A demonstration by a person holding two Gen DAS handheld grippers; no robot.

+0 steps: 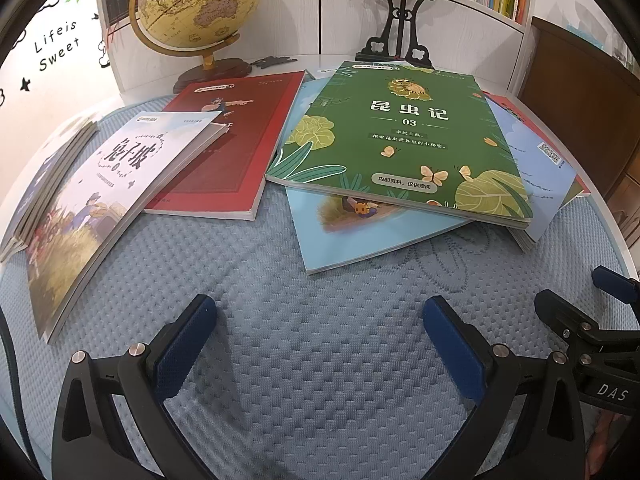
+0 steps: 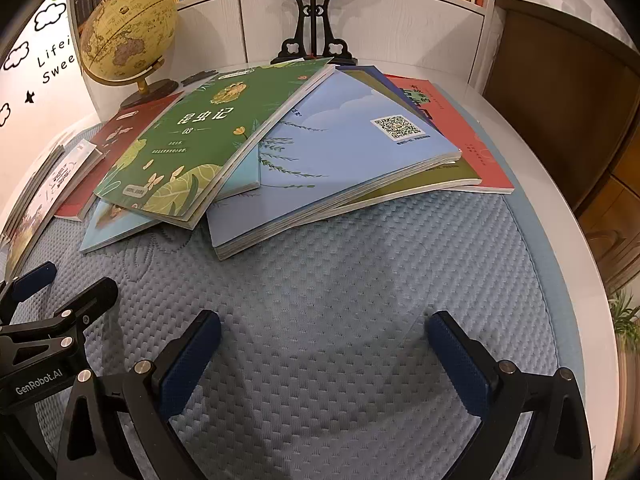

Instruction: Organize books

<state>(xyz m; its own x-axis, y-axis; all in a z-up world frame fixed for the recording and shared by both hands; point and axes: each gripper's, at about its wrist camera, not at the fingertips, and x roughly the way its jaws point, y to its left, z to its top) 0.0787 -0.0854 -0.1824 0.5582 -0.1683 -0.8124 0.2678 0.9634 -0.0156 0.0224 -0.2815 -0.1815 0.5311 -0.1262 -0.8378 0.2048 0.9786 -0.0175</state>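
Observation:
Several books lie scattered on a blue quilted mat (image 1: 320,340). A green book (image 1: 400,140) lies on top of a light blue book (image 1: 360,236); it also shows in the right wrist view (image 2: 188,148). A red book (image 1: 248,140) lies left of it, with a white book (image 1: 120,184) leaning across its corner. A blue book with a QR code (image 2: 340,152) tops a pile at the right, over an orange-red book (image 2: 476,148). My left gripper (image 1: 320,320) is open and empty, short of the books. My right gripper (image 2: 324,332) is open and empty above the mat.
A globe (image 1: 196,4) and a black ornament stand (image 1: 394,28) stand behind the books against white cabinets. Shelves of books run above. A brown wooden panel (image 2: 560,92) is at the right. A stack of thin books (image 1: 44,176) lies at the far left.

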